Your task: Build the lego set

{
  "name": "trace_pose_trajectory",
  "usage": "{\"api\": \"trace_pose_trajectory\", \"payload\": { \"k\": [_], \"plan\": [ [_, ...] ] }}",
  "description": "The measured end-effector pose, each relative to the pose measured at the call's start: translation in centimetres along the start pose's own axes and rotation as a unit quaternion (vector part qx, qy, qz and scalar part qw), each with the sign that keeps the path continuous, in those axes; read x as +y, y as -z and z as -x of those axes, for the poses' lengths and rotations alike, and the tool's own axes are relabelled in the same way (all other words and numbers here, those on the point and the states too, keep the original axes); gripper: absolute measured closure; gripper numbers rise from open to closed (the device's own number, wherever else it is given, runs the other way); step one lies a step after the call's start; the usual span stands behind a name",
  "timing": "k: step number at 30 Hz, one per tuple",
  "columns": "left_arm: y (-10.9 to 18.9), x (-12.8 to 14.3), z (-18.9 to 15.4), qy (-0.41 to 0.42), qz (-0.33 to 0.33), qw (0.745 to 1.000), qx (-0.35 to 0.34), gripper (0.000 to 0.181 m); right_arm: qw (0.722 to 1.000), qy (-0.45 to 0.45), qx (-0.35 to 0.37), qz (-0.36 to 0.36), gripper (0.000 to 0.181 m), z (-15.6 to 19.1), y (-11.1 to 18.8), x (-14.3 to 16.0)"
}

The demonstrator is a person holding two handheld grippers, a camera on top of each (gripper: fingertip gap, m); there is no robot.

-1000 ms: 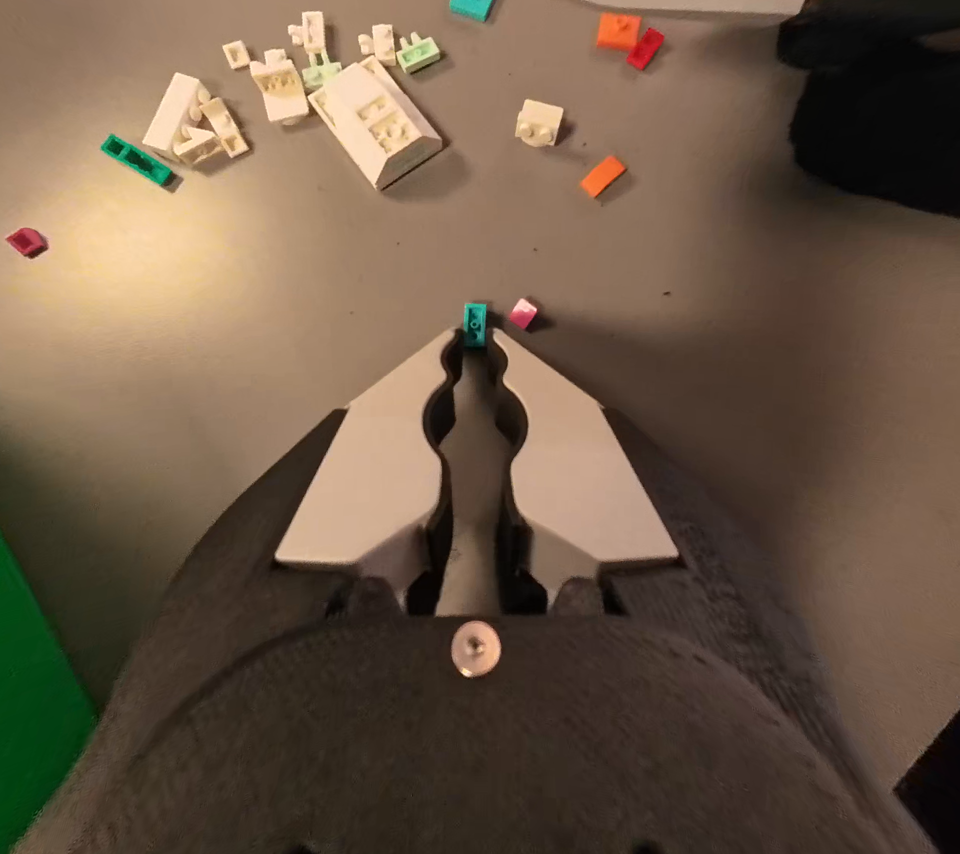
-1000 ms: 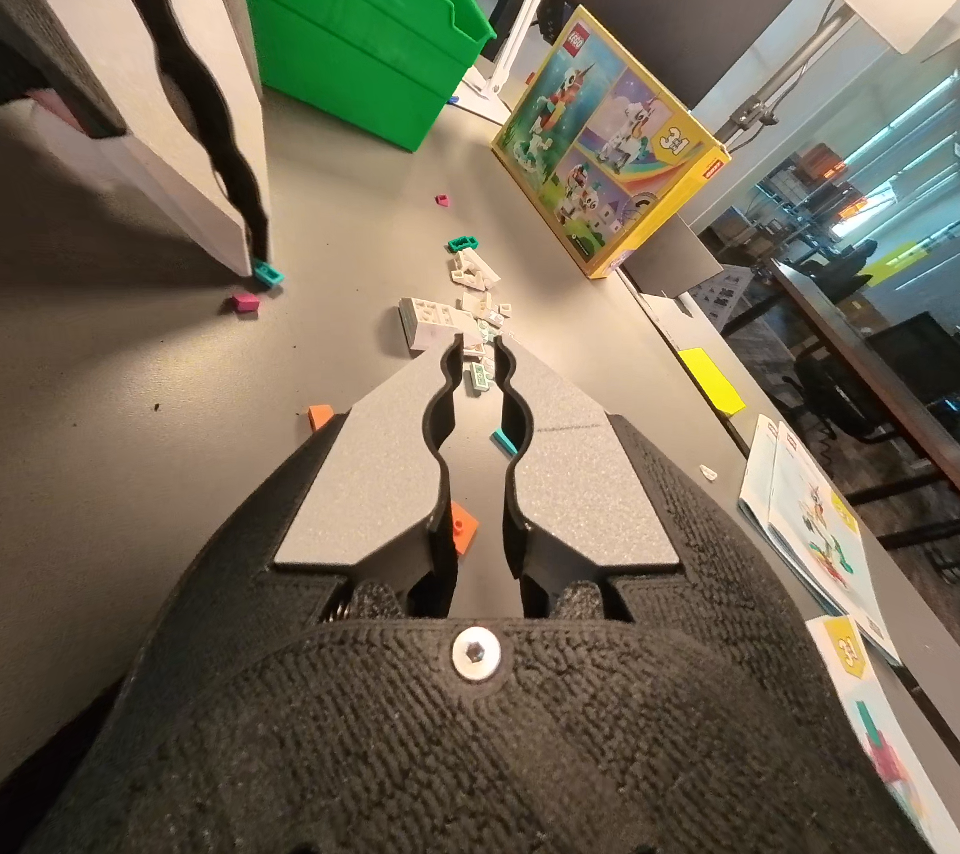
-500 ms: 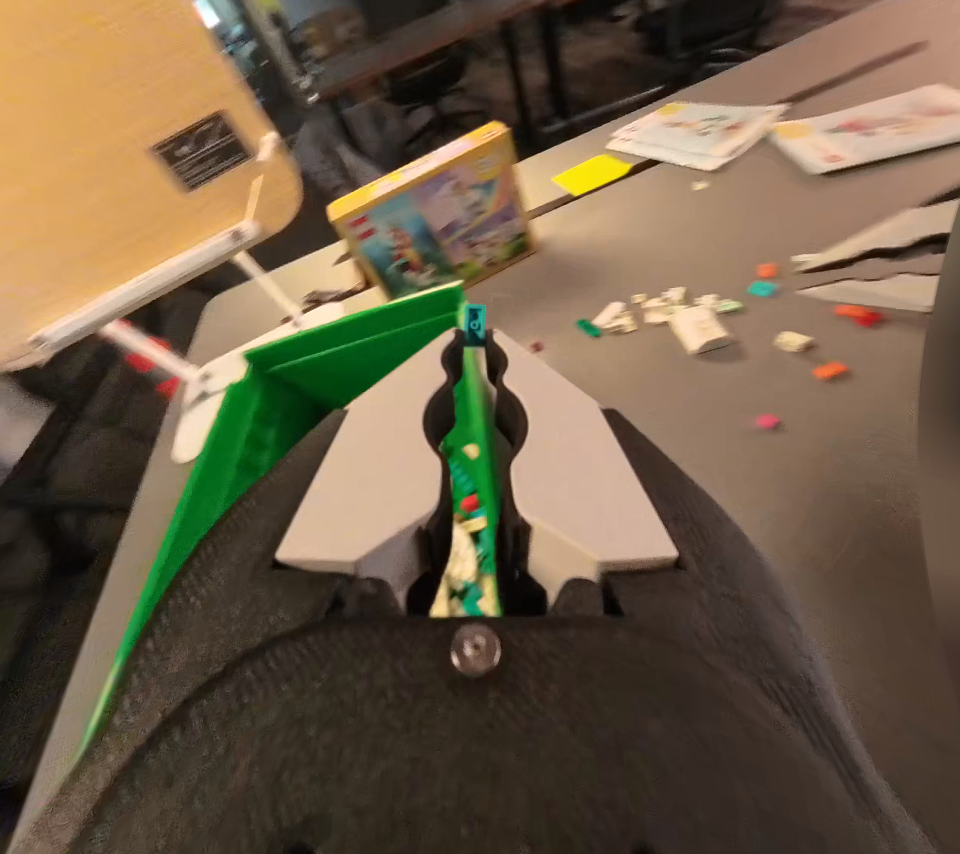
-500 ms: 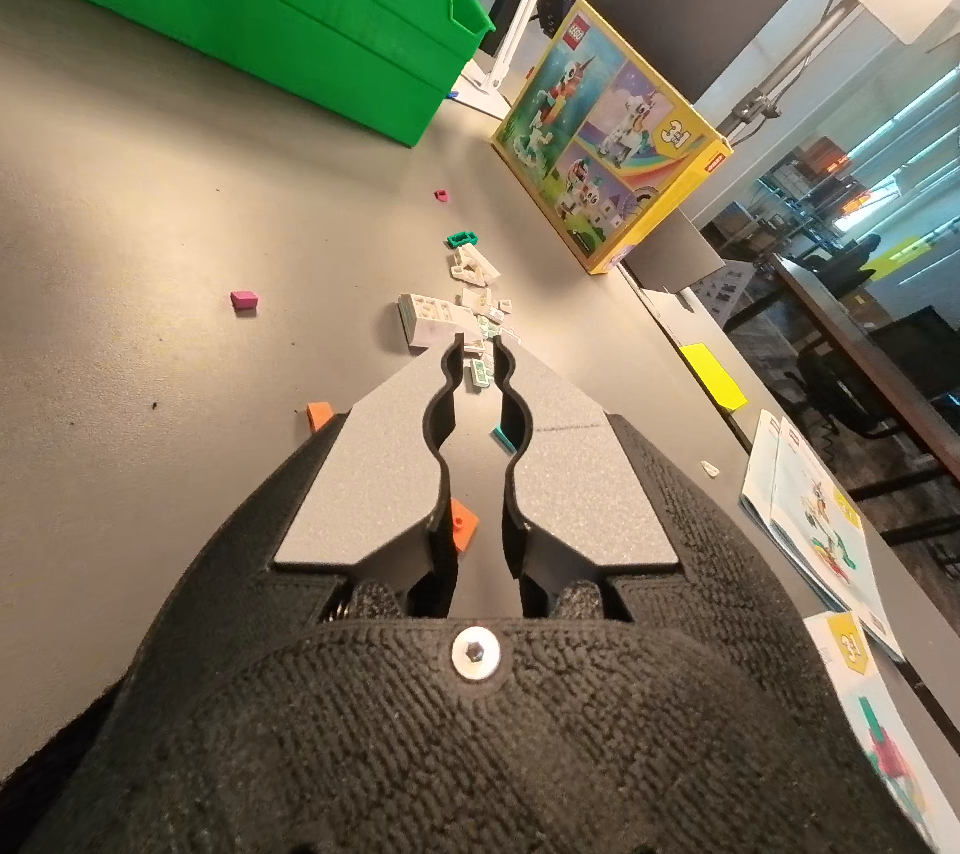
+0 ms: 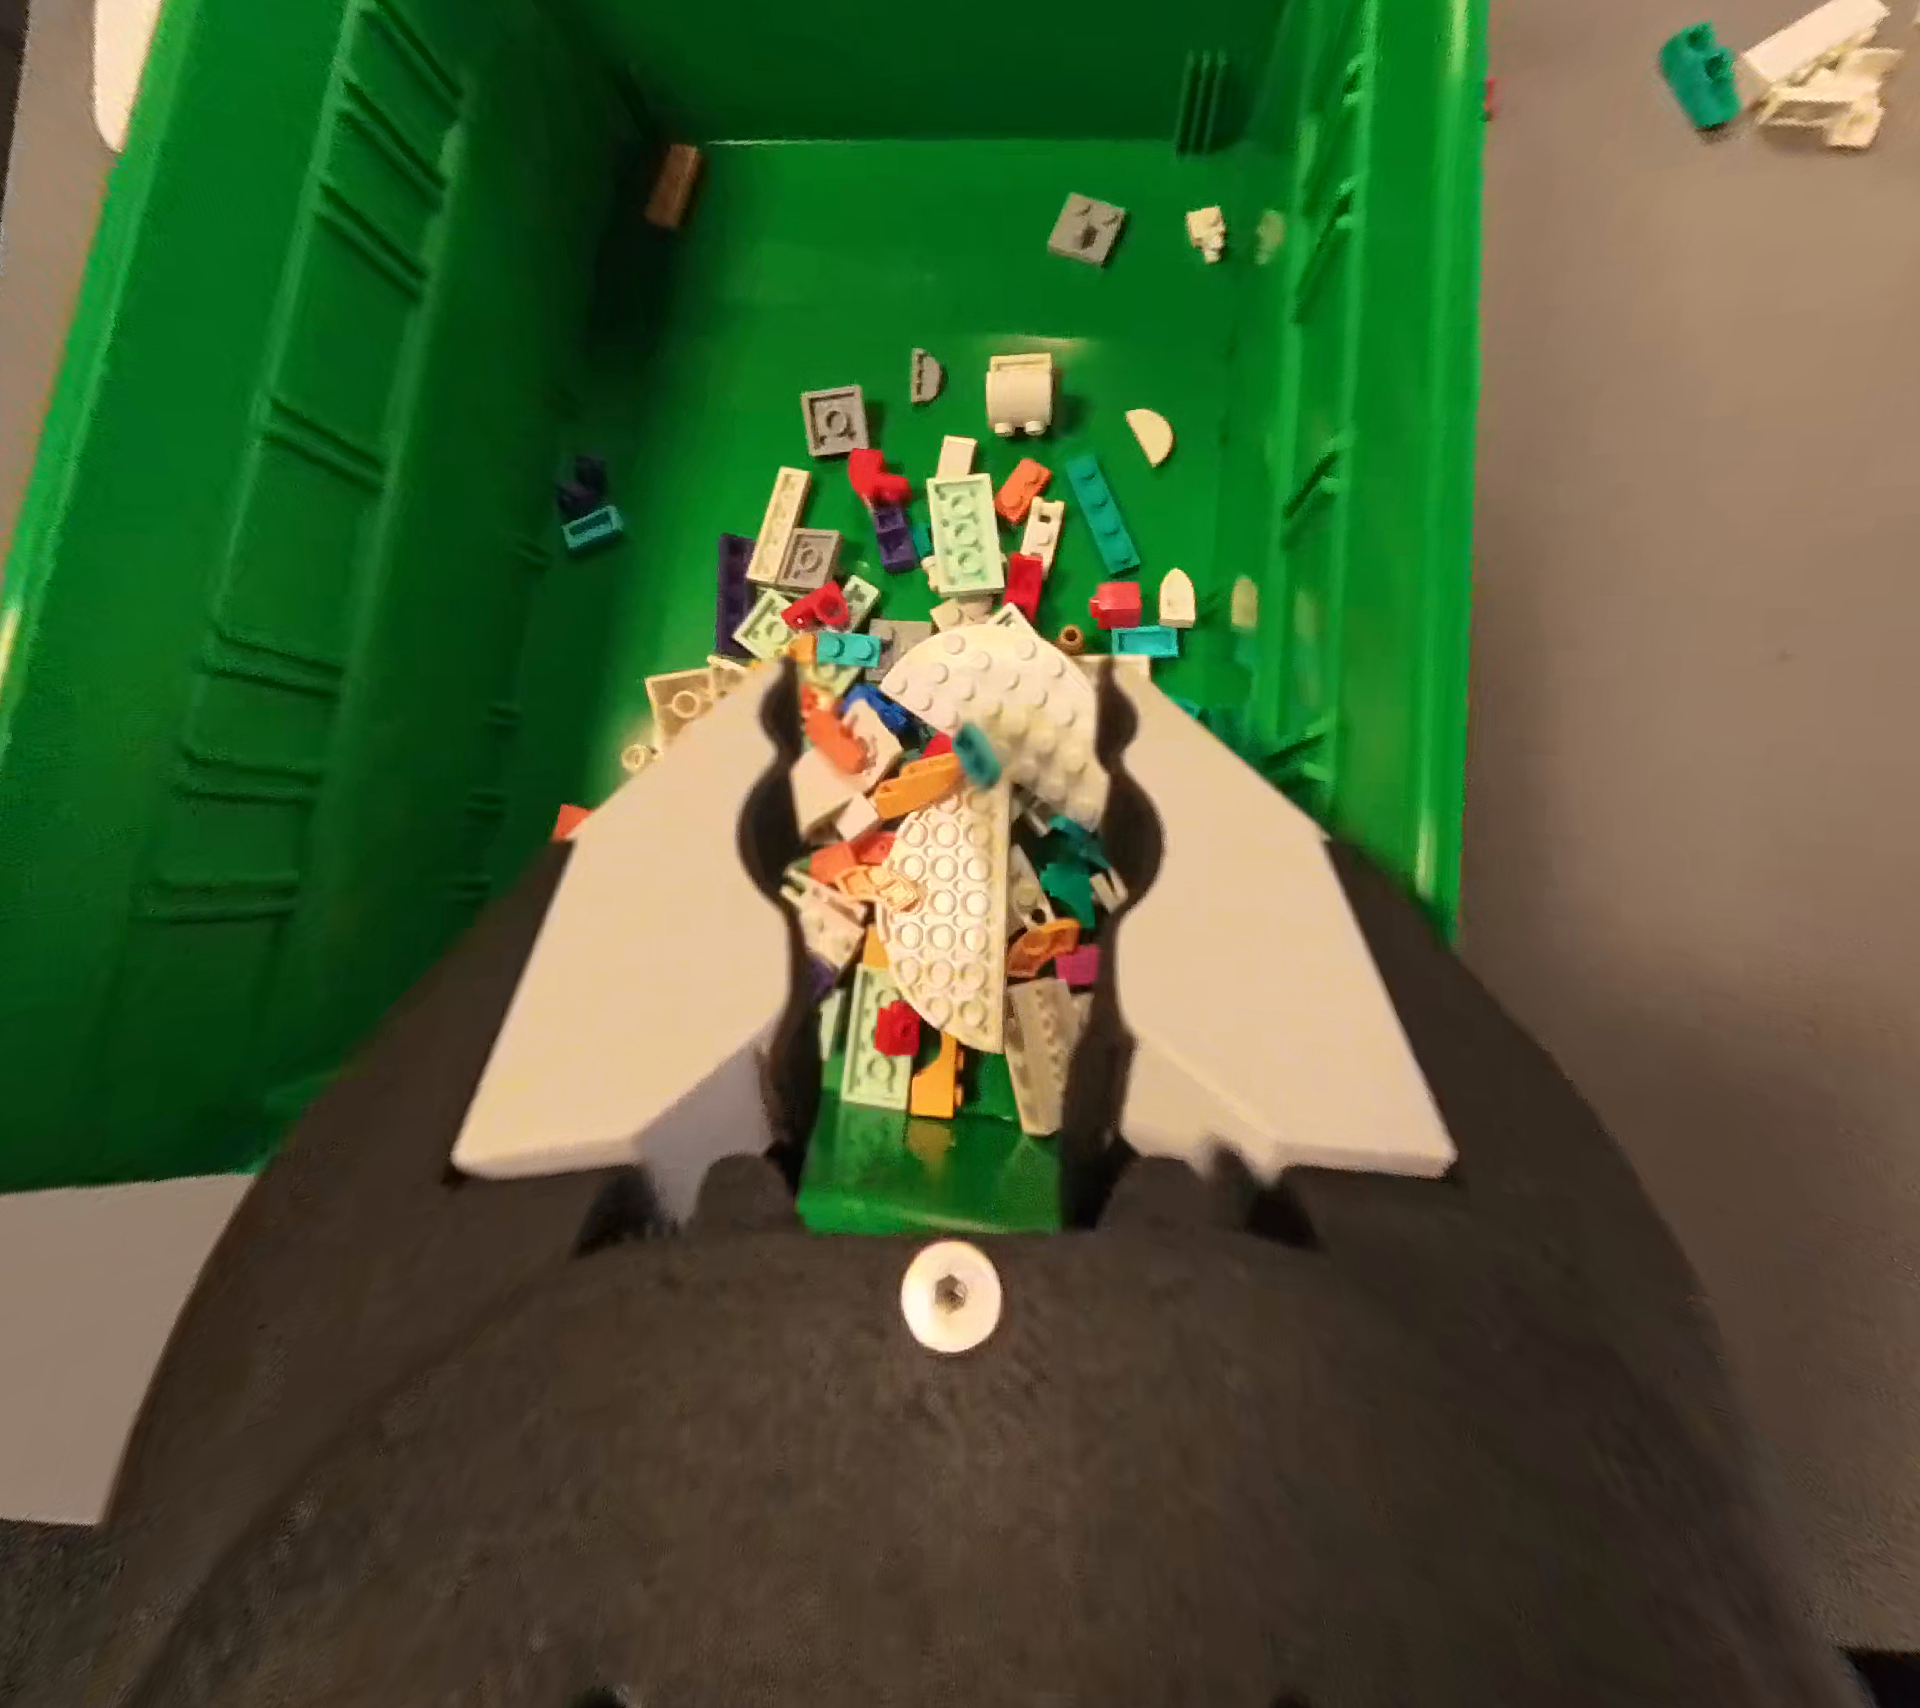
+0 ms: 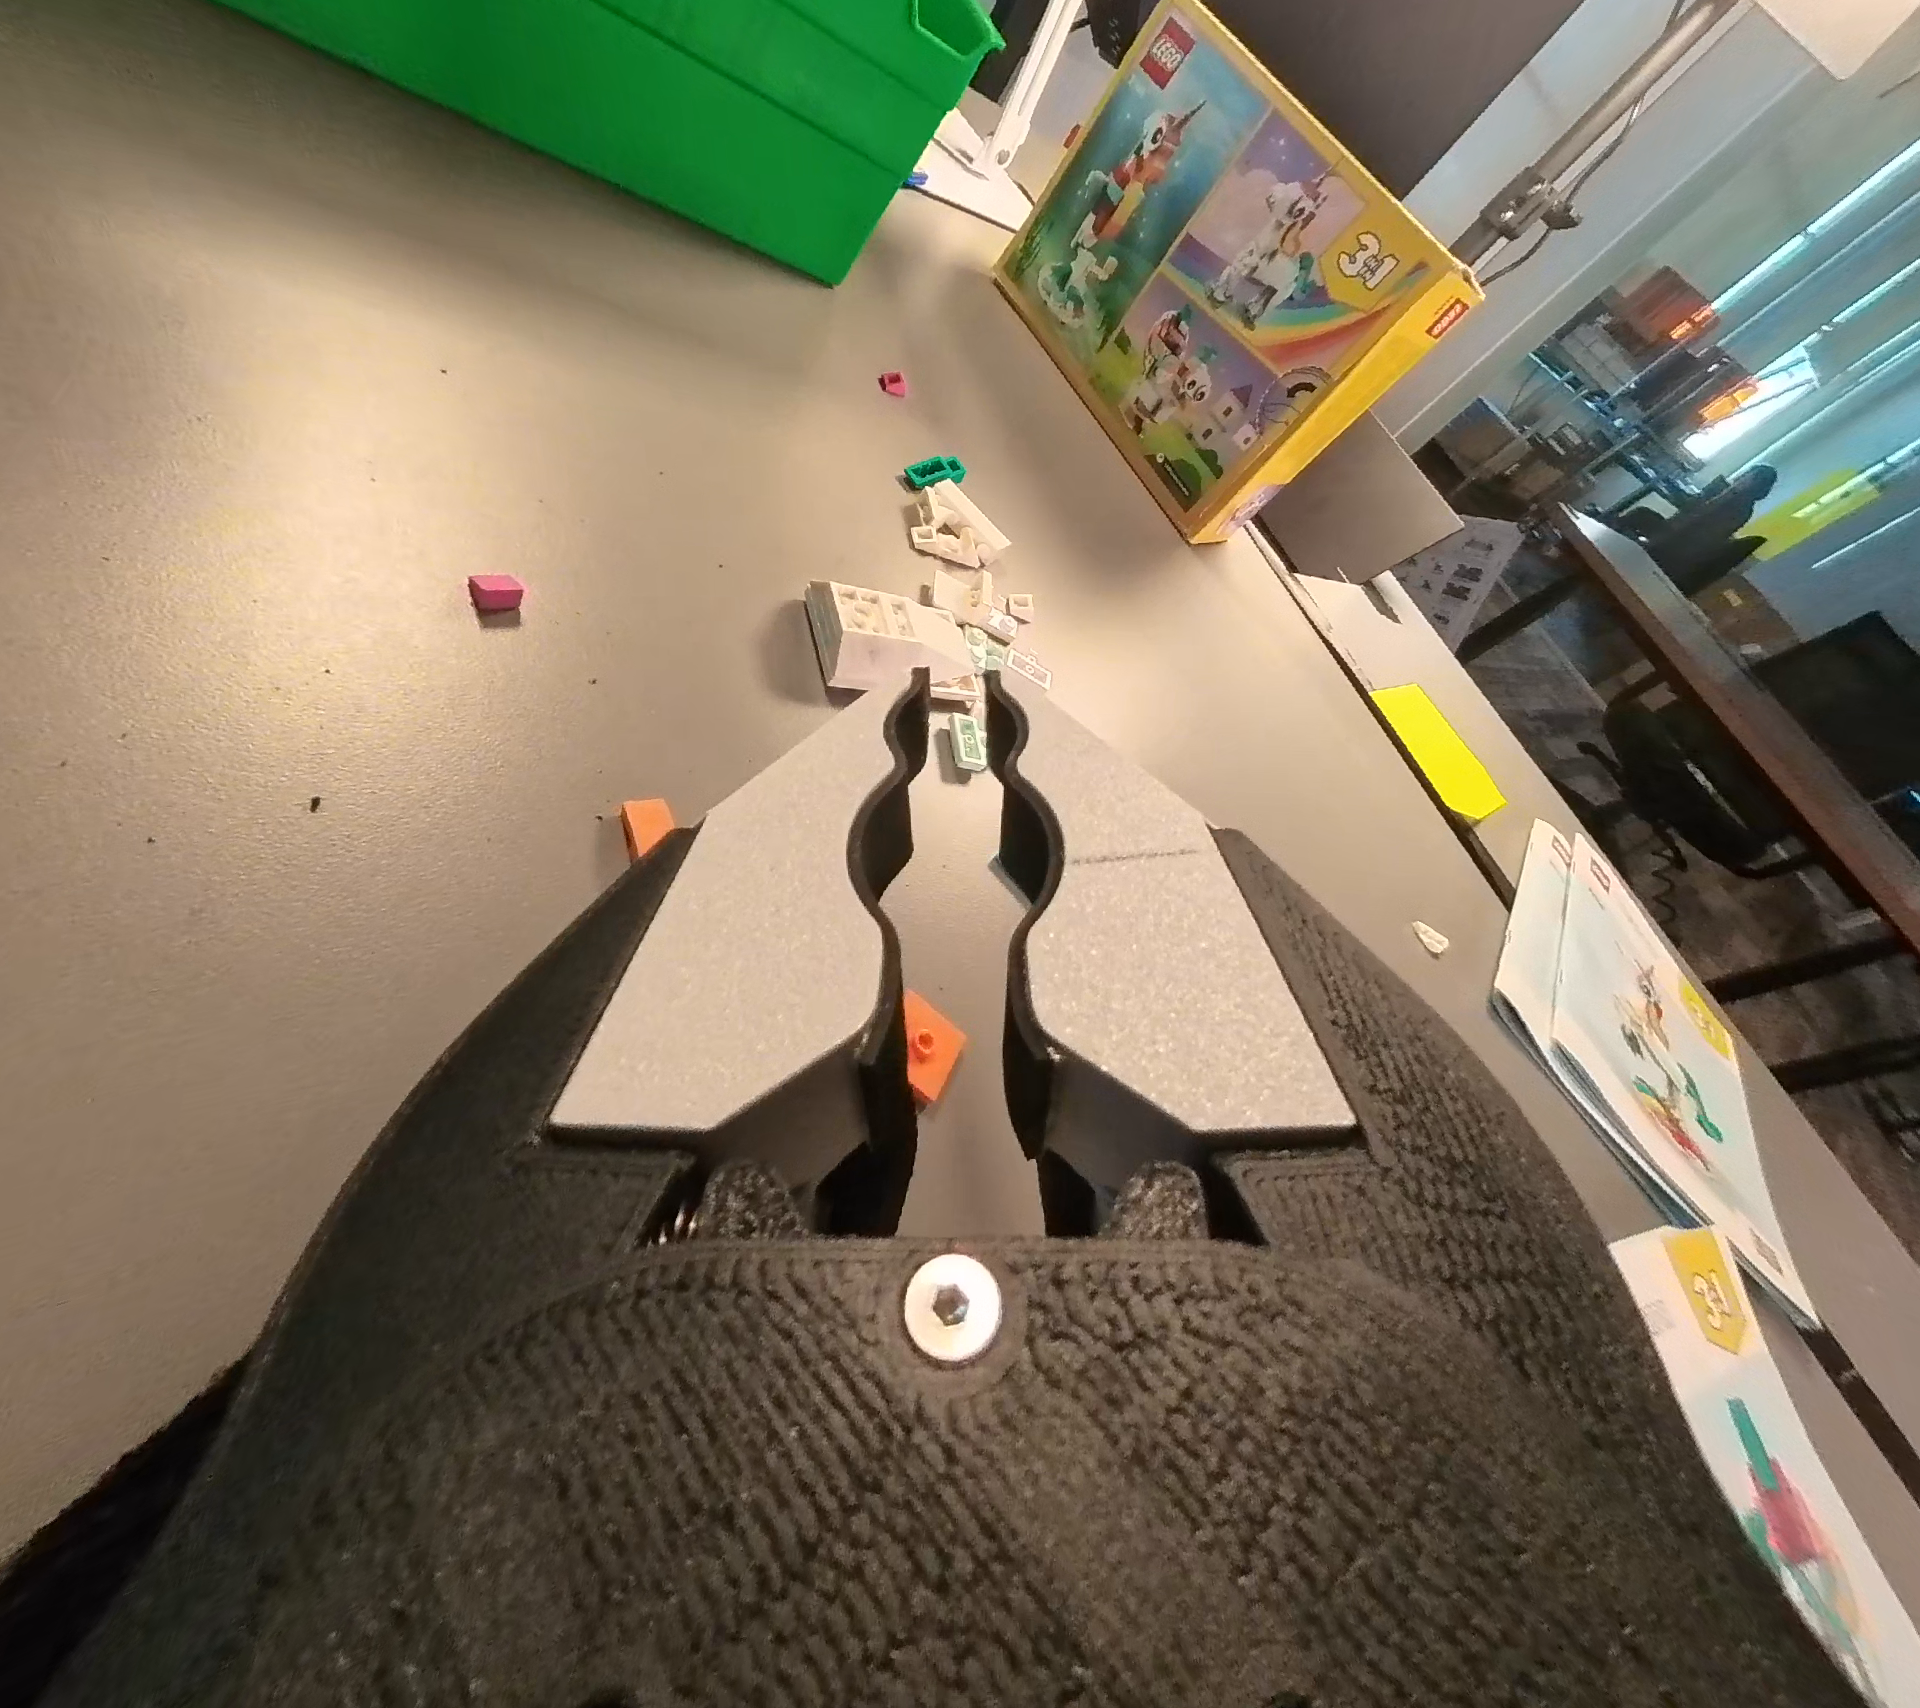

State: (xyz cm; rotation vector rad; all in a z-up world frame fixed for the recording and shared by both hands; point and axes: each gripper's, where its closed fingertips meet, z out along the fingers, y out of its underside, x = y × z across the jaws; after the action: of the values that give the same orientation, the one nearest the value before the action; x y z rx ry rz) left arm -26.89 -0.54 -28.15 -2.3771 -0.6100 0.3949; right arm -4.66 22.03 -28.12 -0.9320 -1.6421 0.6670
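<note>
1. Our left gripper (image 5: 948, 671) hangs over the open green bin (image 5: 312, 432) with its jaws spread wide and nothing pinched between them.
2. In the gap between those jaws we see a small teal brick (image 5: 977, 752), seen against a white round plate (image 5: 1003, 723); we cannot tell whether it rests on the plate or is in the air above it.
3. Below lies a heap of mixed bricks (image 5: 914, 848), white, orange, red, teal and mint, with looser pieces scattered toward the far wall of the bin.
4. To the right of the bin, on the grey table (image 5: 1683, 515), sit a teal piece (image 5: 1698, 75) and a few white ones (image 5: 1818, 60).
5. Our right gripper (image 6: 954, 684) is held low over the table, jaws slightly parted and holding nothing.
6. Between its fingers we see a mint plate (image 6: 968, 742) near the tips and an orange brick (image 6: 931, 1047) near the base, both lying on the table.
7. Just beyond the tips is a cluster of white bricks (image 6: 914, 609); a magenta brick (image 6: 497, 593) lies well to the left.
8. Farther off stand a yellow toy box (image 6: 1236, 266) and, on the right, instruction booklets (image 6: 1621, 1024).
</note>
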Motion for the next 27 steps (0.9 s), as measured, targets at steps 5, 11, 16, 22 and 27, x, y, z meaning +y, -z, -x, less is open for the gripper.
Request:
{"api": "trace_pose_trajectory", "payload": {
  "k": [5,11,16,22,27],
  "plan": [
    [2.1,-2.2,1.3,0.002,-0.058,0.997,-0.056,0.113,1.000,-0.002,0.011,-0.006,0.173,-0.4,0.2,-0.2],
    [11.1,-8.6,-12.0,-0.132,-0.276,0.945,0.119,0.137,1.000,-0.011,0.015,-0.010,0.172,-0.7,0.2,-0.2],
    [9.2,-5.3,-24.2,-0.293,-0.238,0.885,0.273,0.160,1.000,-0.011,0.015,-0.011,0.173,-0.7,0.3,-0.2],
    [-0.2,-4.7,-26.1,-0.229,-0.138,0.923,0.279,0.144,1.000,-0.011,0.012,-0.010,0.172,-0.6,0.2,-0.2],
    [-2.5,-3.0,-27.9,-0.194,-0.028,0.911,0.362,0.131,1.000,-0.009,0.012,-0.010,0.173,-0.7,0.2,-0.2]
  ]
}}
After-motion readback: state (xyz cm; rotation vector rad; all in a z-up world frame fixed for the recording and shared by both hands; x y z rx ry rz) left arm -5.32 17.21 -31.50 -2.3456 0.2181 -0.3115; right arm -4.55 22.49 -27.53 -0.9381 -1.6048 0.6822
